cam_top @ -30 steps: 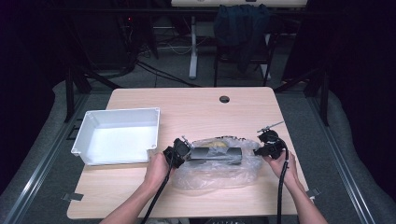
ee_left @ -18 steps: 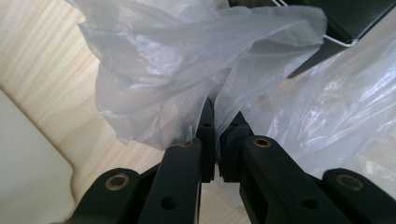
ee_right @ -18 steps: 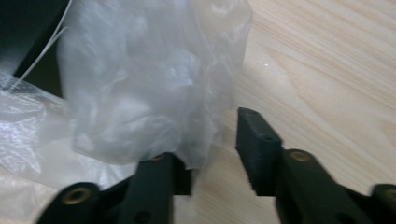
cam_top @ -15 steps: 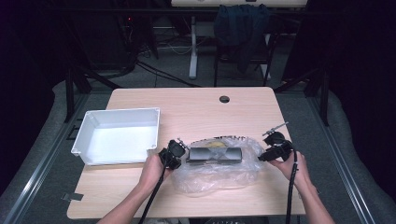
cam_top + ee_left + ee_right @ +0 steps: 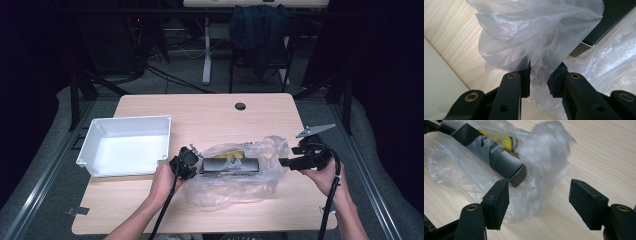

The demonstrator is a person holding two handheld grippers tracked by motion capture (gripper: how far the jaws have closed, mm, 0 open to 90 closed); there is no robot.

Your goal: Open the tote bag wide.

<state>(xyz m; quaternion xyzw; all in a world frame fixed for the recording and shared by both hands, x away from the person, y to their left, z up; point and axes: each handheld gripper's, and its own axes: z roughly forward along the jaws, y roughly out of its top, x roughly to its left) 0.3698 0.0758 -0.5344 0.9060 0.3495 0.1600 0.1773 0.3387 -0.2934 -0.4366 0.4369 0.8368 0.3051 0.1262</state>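
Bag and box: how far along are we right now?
Done so far: the black box lies inside the clear bag on the table. In hand: the left gripper has a bunch of bag film between its jaws, which have just been opening; the right gripper has just opened wide and let go, film loose ahead of it. Left: the white bin beside them holds nothing.

- A dark room is sitting all around the light wooden table (image 5: 150, 210).
- A dark cloth (image 5: 260, 30) is hanging behind.
- Grey floor (image 5: 190, 80) is showing.
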